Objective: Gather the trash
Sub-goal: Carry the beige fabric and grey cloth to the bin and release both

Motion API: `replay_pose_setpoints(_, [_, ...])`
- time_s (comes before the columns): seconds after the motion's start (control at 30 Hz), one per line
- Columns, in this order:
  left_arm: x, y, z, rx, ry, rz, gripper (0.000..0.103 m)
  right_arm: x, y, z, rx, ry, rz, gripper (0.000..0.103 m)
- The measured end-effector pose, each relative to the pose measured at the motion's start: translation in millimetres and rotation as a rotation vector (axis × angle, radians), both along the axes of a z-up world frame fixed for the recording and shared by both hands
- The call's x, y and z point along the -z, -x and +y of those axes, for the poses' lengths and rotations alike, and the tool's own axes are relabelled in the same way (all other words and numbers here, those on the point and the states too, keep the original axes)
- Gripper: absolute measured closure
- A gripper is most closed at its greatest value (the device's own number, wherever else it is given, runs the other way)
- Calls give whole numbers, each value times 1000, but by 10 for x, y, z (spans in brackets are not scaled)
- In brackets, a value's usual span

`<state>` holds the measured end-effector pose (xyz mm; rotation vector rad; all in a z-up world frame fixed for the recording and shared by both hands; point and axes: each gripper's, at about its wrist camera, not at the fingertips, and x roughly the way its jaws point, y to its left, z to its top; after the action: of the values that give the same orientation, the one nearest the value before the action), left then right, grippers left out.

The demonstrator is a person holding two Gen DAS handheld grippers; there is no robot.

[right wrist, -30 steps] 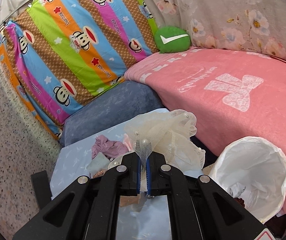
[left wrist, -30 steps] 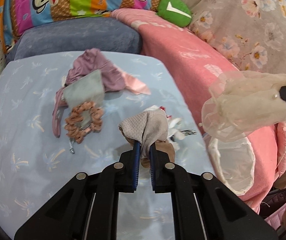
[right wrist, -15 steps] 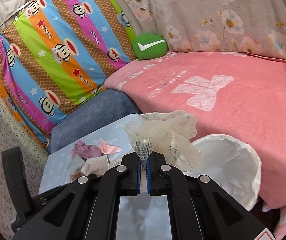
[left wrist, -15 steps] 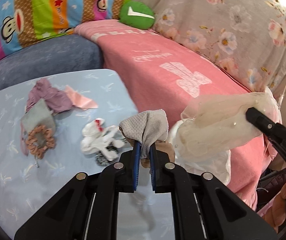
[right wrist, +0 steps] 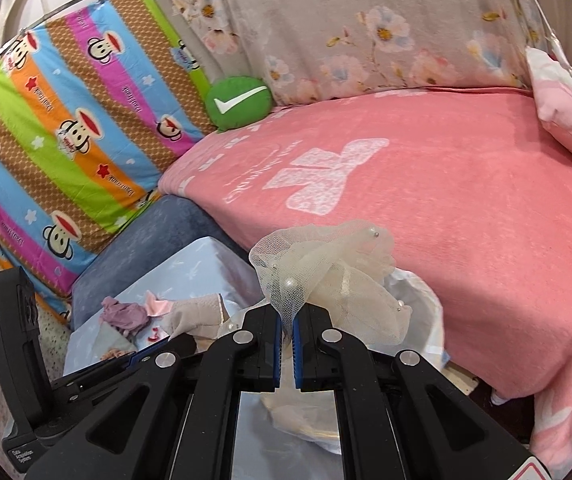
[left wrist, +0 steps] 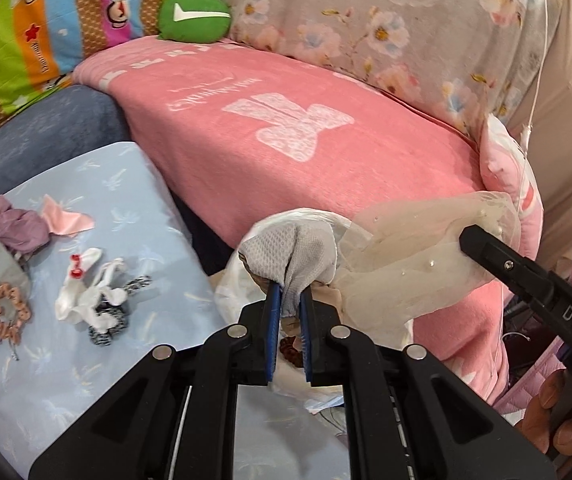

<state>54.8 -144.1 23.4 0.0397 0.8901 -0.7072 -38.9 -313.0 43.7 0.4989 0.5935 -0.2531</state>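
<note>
On the pale blue table [left wrist: 97, 364] at the far left lie the pieces not yet collected: a purple cloth [left wrist: 13, 230] with a pink scrap [left wrist: 67, 220] beside it, a peach hair tie [left wrist: 7, 312] nearer the edge, and a white and black bundle [left wrist: 93, 304] toward the middle, all well apart from either tool. The left gripper [left wrist: 286, 300] has its blue pads pressed tight on a grey knit rag [left wrist: 290, 256], pinching it at its lower fold so the bulk stands up above the fingertips; the grip low on the cloth appears chosen to keep the rag bunched and clear of the table. Directly beneath and behind it sits the white trash bag [left wrist: 237, 292], its mouth open between the table and the pink bed cover [left wrist: 326, 152], evidently placed there so waste can be dropped straight off the table edge. To the right, the right gripper [right wrist: 286, 320] is likewise clamped shut, holding a cream mesh bundle with beads [right wrist: 326, 272] by a thin tail of netting; the puff rises above and to the right of the fingers, over the bag's rim. In judgement, both pieces are positioned for release into the bag. Risk: the netting may snag on the pads when they part.
</note>
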Motion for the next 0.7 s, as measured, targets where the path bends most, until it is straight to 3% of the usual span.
replay_pose_setpoints(0.37, [52,34,-329,52,-17,16,90,178,30,-222,30,-19,42,95])
replay_pose_setpoints(0.43, [55,27,-332,40,-23,10,82,207,9,-229,26,-21,52,92])
replay_pose_setpoints(0.57, [45,20,-309,-1,-33,-17,52,245,-45,-202,13,-19,69,92])
replay_pose_setpoints(0.63, [37,14,-285,-13,-37,-29,51,255,-65,-181,8,-18,72,90])
replay_pose_setpoints(0.7, [35,7,-268,-19,-41,-33,51,252,-87,-160,2,-16,72,77])
